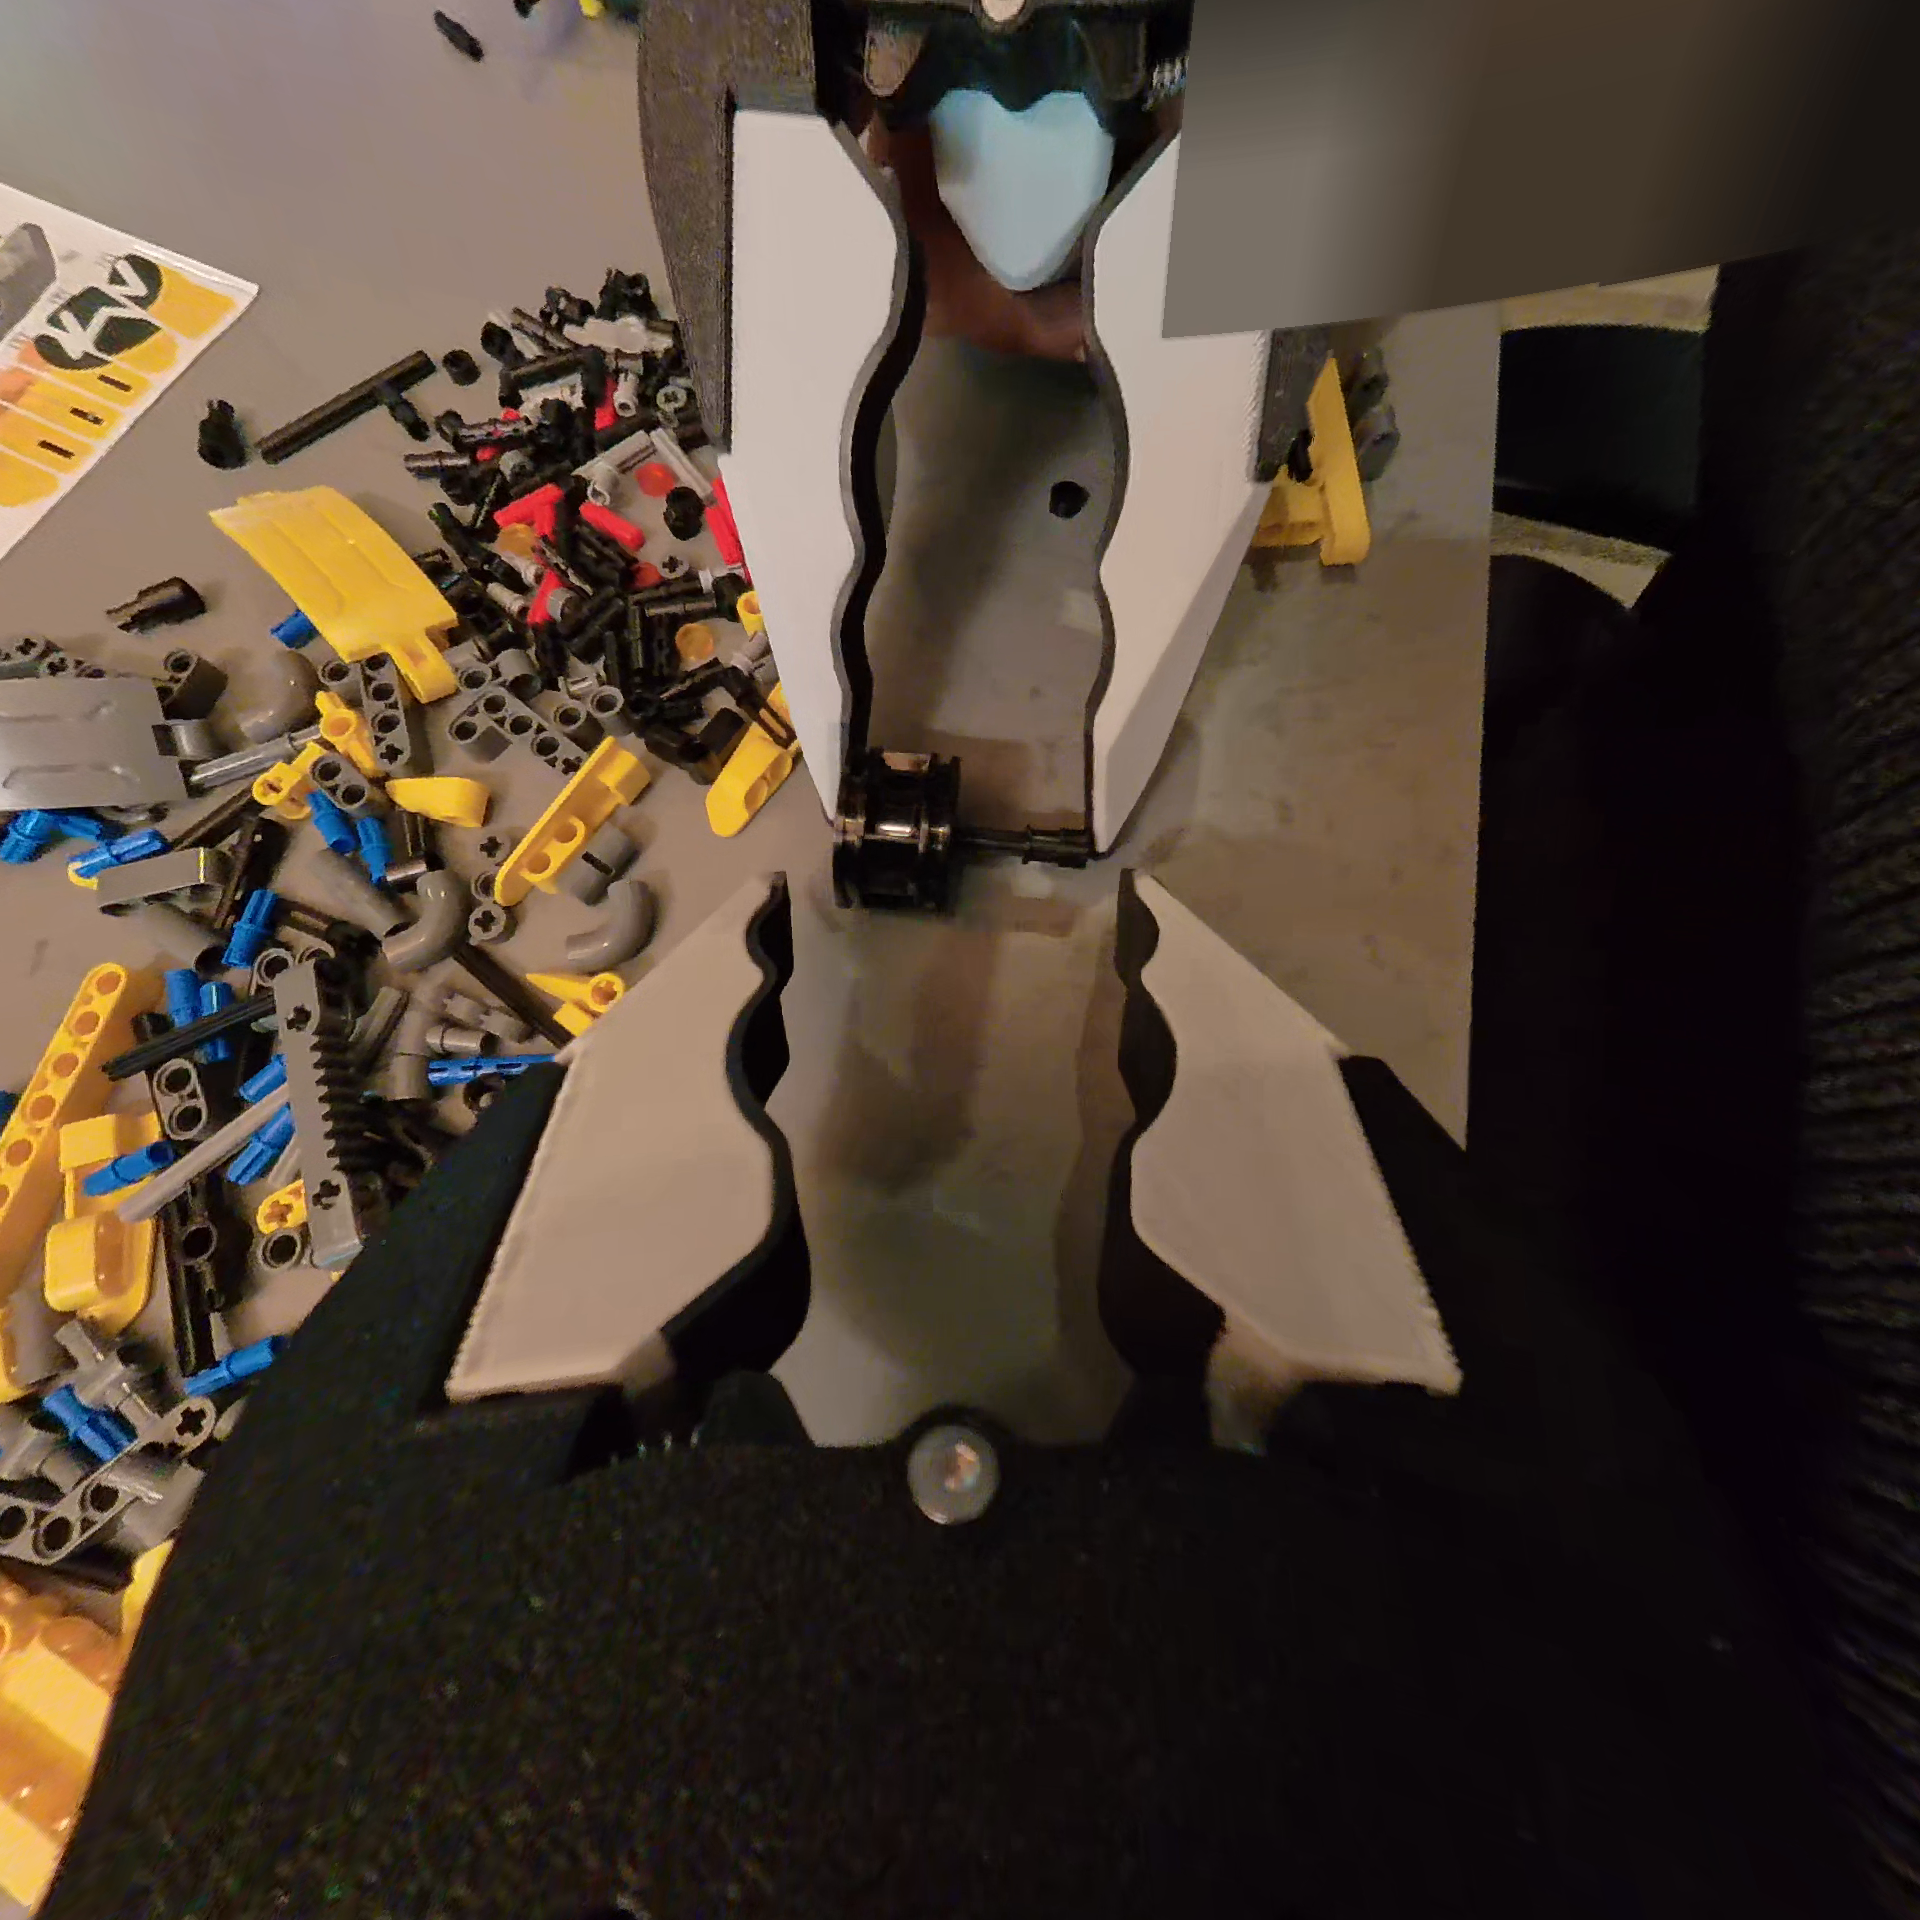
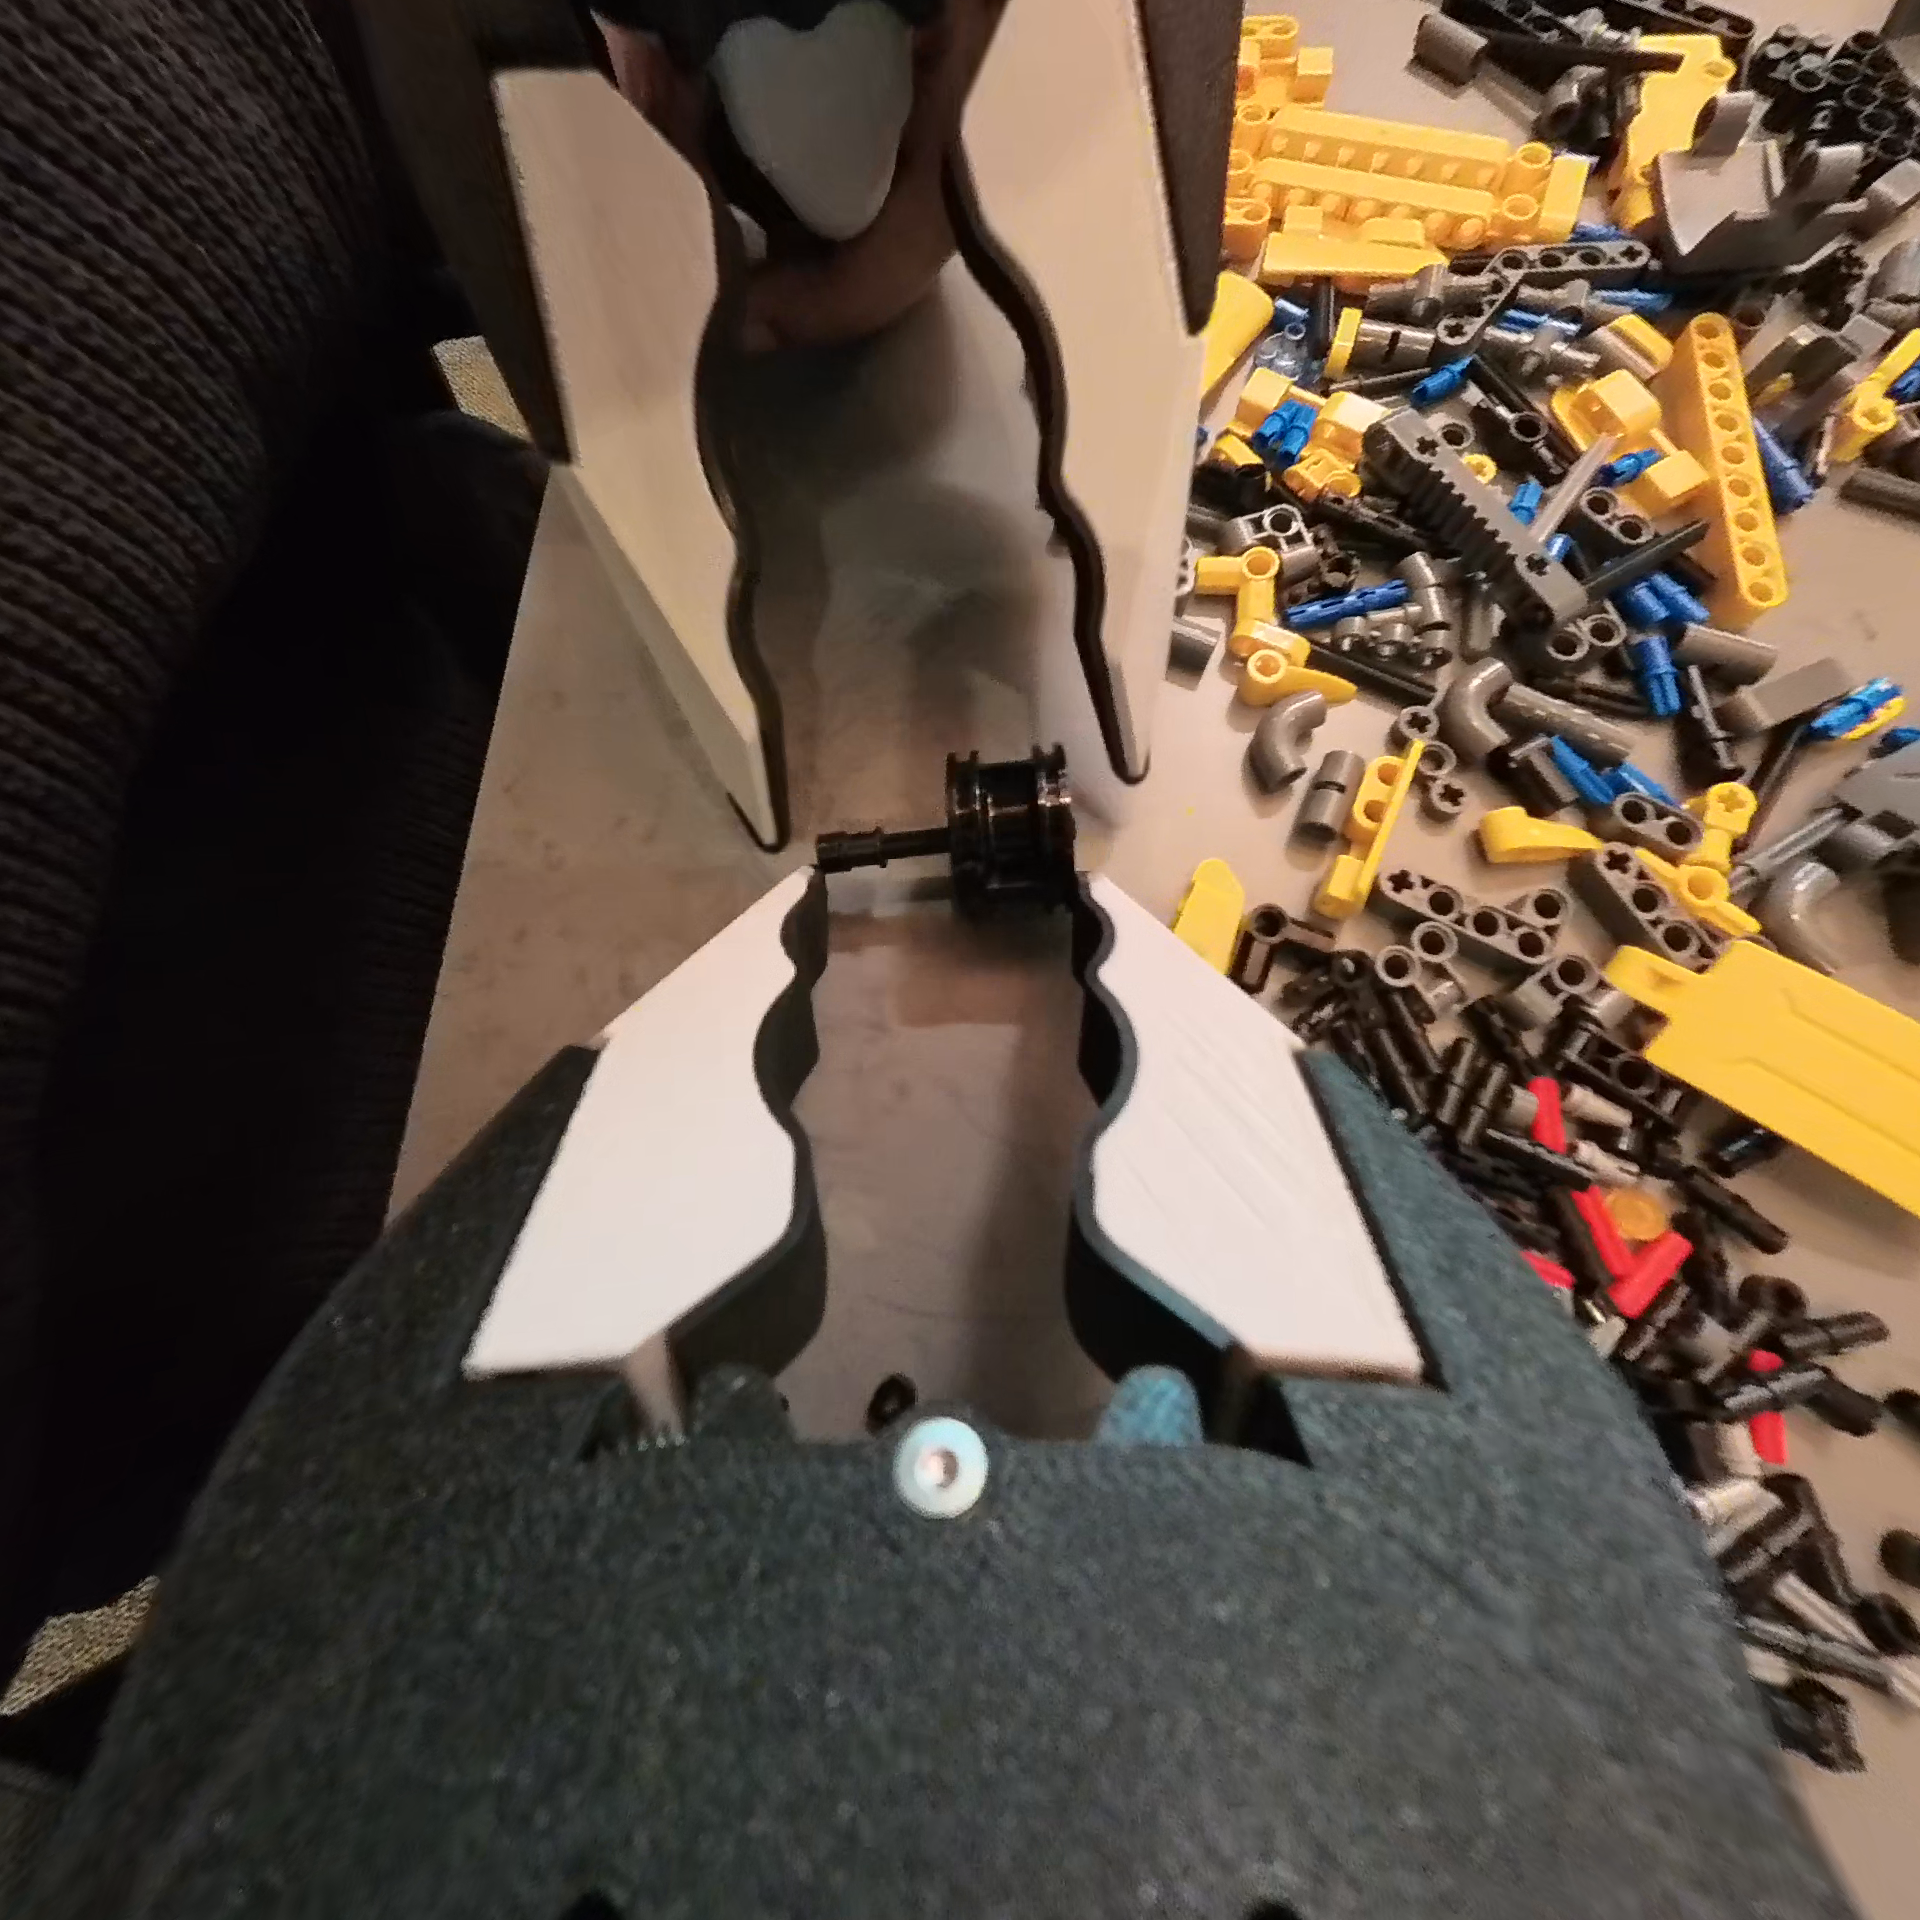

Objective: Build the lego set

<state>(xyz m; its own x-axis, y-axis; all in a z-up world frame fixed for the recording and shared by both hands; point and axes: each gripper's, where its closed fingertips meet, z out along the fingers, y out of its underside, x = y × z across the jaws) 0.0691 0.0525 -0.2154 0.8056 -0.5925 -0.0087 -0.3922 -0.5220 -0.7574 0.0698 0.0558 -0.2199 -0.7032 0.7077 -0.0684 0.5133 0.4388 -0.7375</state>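
Note:
A black wheel hub (image 1: pixel 896 831) on a short black axle (image 1: pixel 1023 840) is clamped end to end between the tips of my right gripper (image 2: pixel 951 881), just above the grey table (image 1: pixel 1299 727). The hub (image 2: pixel 1003 842) presses the right fingertip, and the axle (image 2: pixel 862 850) end meets the left one. My left gripper (image 1: pixel 956 883) faces it tip to tip, open and empty, with its jaws wider than the piece and just short of it. The right gripper (image 1: pixel 961 831) reaches in from the top of the left wrist view. The left gripper (image 2: pixel 945 795) does the same in the right wrist view.
A wide pile of yellow, grey, black, blue and red building pieces (image 1: pixel 416 779) covers the table beside the grippers (image 2: pixel 1558 727). It includes a yellow curved panel (image 1: pixel 332 561) and a grey toothed rack (image 1: pixel 322 1112). A sticker sheet (image 1: pixel 94 364) lies far left. Dark fabric (image 2: pixel 208 727) borders the table edge. Less than 4 cm separates the two grippers' tips.

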